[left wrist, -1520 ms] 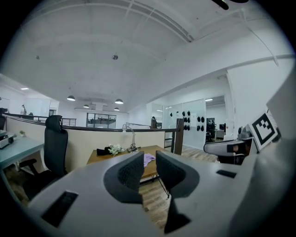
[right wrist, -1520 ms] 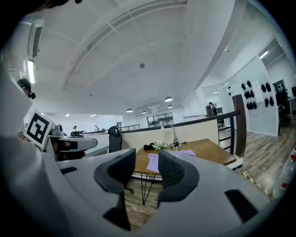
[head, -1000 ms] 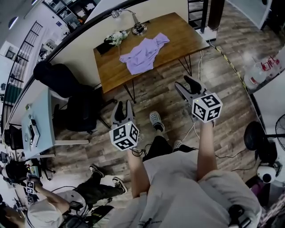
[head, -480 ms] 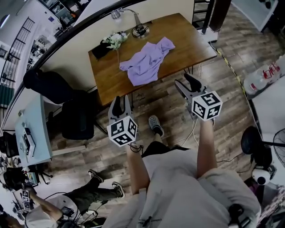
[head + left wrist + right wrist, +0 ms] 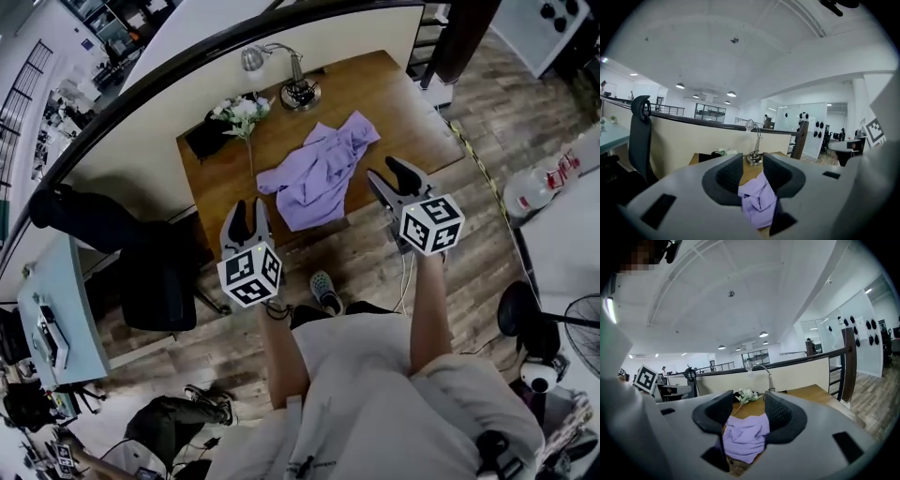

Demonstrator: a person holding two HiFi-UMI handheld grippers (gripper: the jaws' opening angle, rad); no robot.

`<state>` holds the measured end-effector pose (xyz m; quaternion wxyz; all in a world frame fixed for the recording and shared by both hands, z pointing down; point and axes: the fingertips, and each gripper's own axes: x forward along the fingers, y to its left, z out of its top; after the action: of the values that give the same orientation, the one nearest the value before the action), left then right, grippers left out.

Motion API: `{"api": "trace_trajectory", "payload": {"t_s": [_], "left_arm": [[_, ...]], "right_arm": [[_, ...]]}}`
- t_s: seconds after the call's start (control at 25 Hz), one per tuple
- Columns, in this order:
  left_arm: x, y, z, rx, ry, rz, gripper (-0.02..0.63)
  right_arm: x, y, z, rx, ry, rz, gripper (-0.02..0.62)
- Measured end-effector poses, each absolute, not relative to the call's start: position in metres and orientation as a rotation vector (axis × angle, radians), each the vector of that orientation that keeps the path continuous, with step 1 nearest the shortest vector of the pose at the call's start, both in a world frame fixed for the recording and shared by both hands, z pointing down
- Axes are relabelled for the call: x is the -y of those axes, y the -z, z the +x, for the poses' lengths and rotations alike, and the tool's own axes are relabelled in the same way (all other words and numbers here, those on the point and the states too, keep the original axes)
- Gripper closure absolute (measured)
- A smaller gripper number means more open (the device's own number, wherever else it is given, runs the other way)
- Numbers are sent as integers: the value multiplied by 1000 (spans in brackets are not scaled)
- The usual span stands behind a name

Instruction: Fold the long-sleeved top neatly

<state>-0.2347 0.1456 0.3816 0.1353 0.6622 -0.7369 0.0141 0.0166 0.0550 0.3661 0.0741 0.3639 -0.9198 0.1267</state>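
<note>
On table (image 5: 403, 94), crumpled lilac top (image 5: 319, 173)

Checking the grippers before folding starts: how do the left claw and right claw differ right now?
The right claw gapes wider than the left claw. In the head view the right claw sits higher, by the right edge of the purple top; the left claw sits lower, at its lower left. Shared: both are open, empty and aimed at the top on the wooden table, touching nothing.

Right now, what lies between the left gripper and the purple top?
Only bare wood of the table, per the head view; the left gripper looks straight at the top.
</note>
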Motion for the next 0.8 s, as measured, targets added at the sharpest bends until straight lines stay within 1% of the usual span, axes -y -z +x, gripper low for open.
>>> {"api": "trace_trajectory", "payload": {"t_s": [0.2, 0.32, 0.56, 0.8], "left_arm": [[-105, -394, -265, 2107, -17, 1921, 468], [-81, -408, -274, 2070, 12, 1915, 468], [-48, -426, -269, 2014, -31, 1921, 468], [-17, -445, -259, 2025, -135, 1904, 468]], "right_arm": [[-24, -371, -14, 2720, -349, 1098, 379], [-7, -380, -21, 2677, -319, 1098, 388], [38, -404, -3, 2564, -232, 1059, 393], [102, -475, 11, 2450, -188, 819, 402]]}}
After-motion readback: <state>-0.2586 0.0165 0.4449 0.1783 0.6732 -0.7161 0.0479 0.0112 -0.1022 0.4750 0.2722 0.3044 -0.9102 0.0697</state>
